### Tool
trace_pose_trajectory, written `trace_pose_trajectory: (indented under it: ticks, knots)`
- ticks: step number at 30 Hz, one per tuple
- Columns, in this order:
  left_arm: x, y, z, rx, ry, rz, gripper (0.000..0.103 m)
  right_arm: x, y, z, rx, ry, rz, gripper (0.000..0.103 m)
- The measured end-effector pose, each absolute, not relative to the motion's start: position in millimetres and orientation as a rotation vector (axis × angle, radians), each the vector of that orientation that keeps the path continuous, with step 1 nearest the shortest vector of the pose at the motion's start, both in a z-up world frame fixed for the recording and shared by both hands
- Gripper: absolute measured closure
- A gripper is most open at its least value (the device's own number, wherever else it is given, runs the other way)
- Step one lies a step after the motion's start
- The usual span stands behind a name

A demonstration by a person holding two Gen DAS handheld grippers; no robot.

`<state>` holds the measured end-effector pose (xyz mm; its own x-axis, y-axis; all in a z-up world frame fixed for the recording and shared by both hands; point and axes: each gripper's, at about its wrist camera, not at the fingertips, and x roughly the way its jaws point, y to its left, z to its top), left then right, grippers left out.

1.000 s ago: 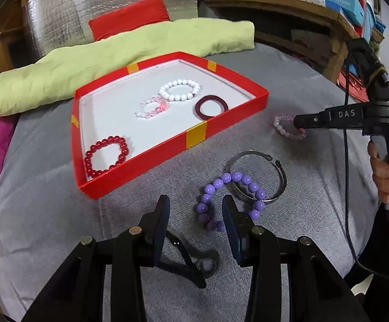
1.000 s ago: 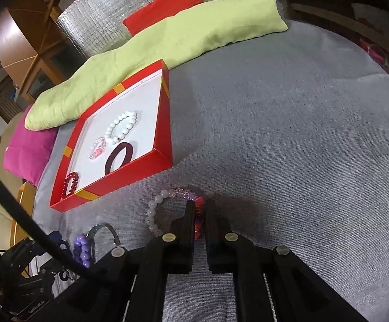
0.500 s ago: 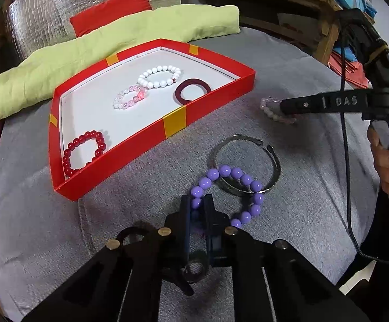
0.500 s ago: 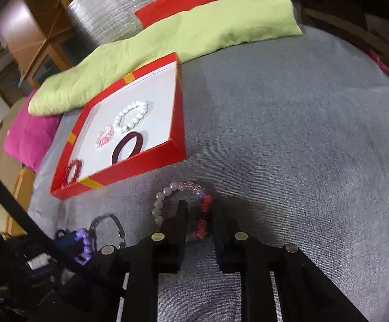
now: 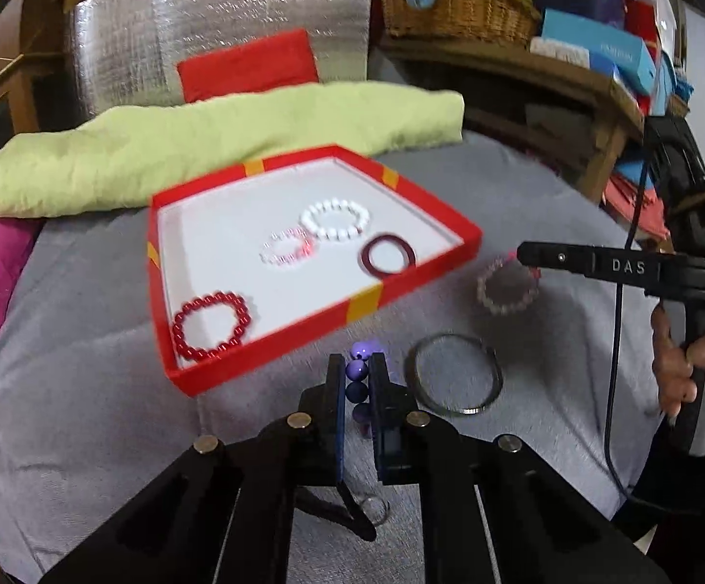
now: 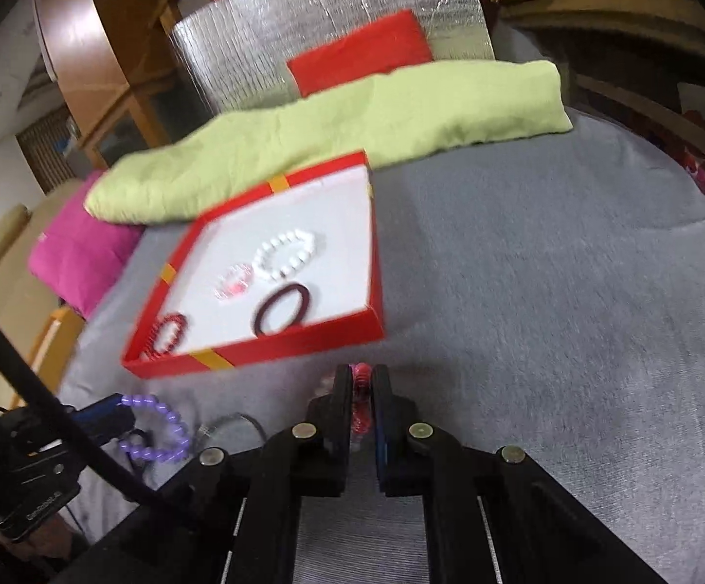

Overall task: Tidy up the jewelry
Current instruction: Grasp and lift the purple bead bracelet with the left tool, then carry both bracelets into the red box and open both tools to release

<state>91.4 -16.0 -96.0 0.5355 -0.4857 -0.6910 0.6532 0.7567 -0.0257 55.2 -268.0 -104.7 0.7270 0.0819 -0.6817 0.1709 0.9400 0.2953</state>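
Left gripper: jaws clamped on the purple round-bead bracelet, lifted at lower centre, probably for carrying to the tray.
Right gripper: jaws pinched on the pink-and-clear bead bracelet, which hung from the tips at right of the left view.
Tray: the red cardboard tray with white floor sat at centre and held four bracelets.
Left on cloth: the thin silver metal bangle, lower right of the tray.
Hard to see: motion blur softened the beads; most of each held bracelet was hidden behind the fingers.
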Motion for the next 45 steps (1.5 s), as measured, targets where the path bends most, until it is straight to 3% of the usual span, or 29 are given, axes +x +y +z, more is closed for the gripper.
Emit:
trace_pose_trajectory:
  ticks: [18,45]
  knots:
    - [94.8,-8.9,-76.2,0.185,0.657,-0.692,0.093,54.5,-255.8,-70.6,0.475,0.633,0.075,0.095]
    - [135.3,-14.2,-50.4,0.161,0.649,-0.645,0.093,104.7,-250.4,-45.3,0.477,0.625,0.112,0.095]
